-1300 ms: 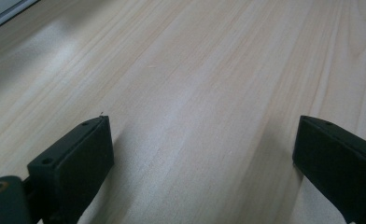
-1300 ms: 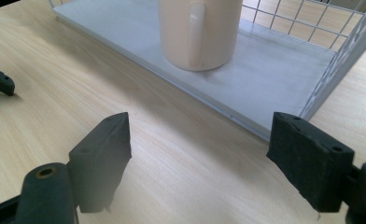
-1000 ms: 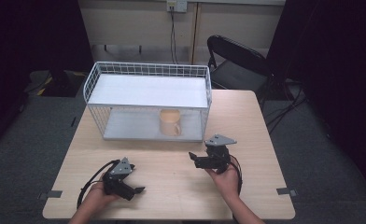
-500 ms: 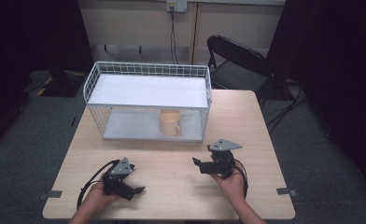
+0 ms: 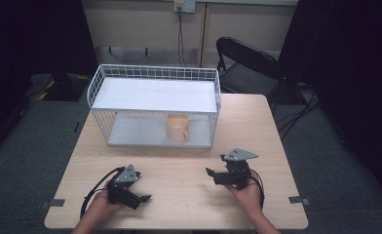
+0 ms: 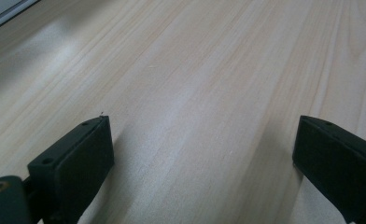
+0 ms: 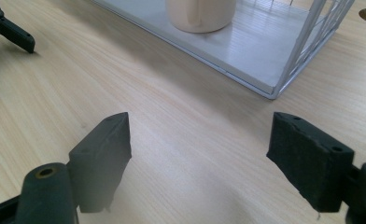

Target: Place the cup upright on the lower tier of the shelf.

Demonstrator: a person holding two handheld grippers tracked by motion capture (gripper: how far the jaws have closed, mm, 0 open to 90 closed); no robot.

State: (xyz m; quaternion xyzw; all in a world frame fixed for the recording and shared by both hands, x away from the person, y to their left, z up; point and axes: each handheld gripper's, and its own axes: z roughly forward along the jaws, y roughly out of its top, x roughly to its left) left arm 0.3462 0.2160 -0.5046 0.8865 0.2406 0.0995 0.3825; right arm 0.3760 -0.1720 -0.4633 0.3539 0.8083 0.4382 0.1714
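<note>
The table (image 5: 179,170) is carrying a white wire rack (image 5: 155,105) at its far side, well apart from both grippers. The rack is holding a beige mug (image 5: 177,127) upright on its lower shelf, toward the right end, under the upper shelf. In the right gripper view the mug (image 7: 200,14) is standing straight ahead, beyond the rack's near edge. The right gripper (image 5: 217,174) is sitting released, jaws spread wide over bare wood, grasping nothing. The left gripper (image 5: 138,199) is likewise gaping wide and empty, hovering low over the table's near edge, pointing right.
</note>
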